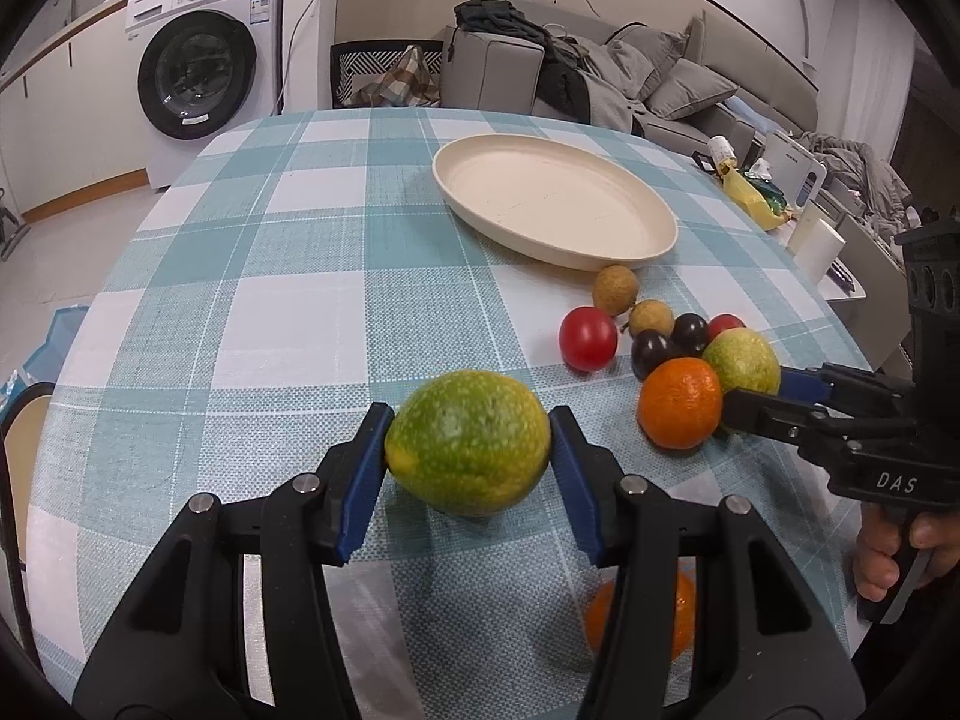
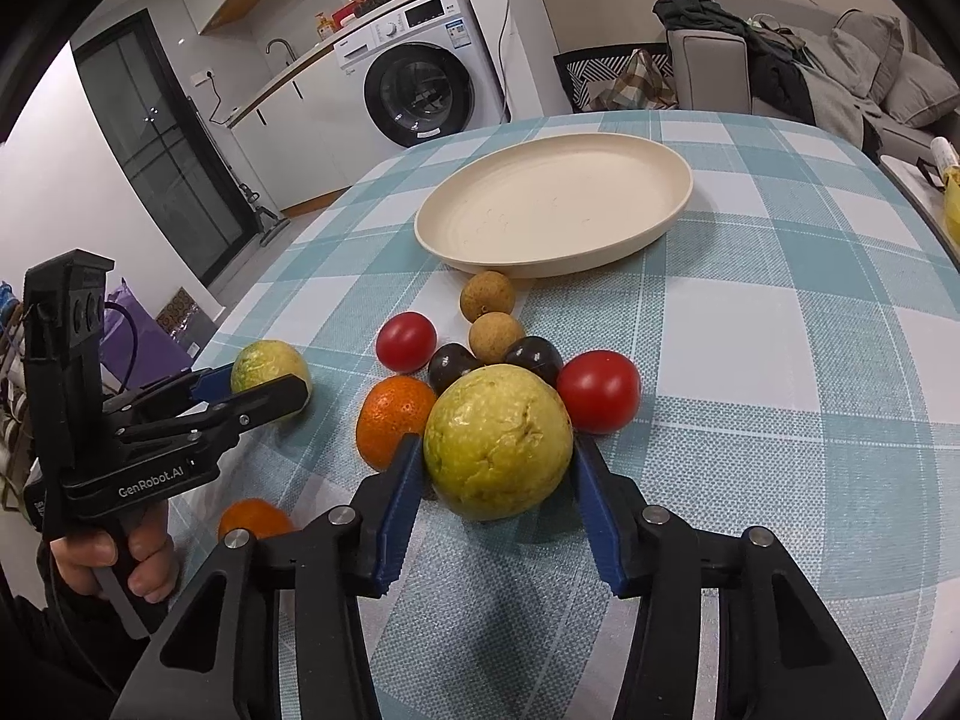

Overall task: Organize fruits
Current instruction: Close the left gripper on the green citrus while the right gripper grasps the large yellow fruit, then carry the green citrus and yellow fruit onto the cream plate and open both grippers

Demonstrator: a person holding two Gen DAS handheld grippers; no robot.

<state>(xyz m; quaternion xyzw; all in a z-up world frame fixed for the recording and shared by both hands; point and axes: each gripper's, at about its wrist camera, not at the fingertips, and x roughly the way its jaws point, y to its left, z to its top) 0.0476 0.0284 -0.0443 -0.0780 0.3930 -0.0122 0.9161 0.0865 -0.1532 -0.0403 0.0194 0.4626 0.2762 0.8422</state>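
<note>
Both tongs clenched on fruit, ready to lift.

Left gripper (image 1: 467, 450) grasping mottled green round fruit (image 1: 467, 443); right gripper (image 2: 495, 471) clamping yellow-green round fruit (image 2: 498, 441) beside the cluster. Best raised straight, clear of the neighbouring orange mandarin (image 2: 393, 420), then over to the empty cream oval plate (image 2: 660, 228).

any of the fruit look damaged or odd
The yellow-green fruit in the right tool has a cracked, wrinkled patch of skin on its front. The other fruits look whole, and the plate is upright and unspilled.
</note>
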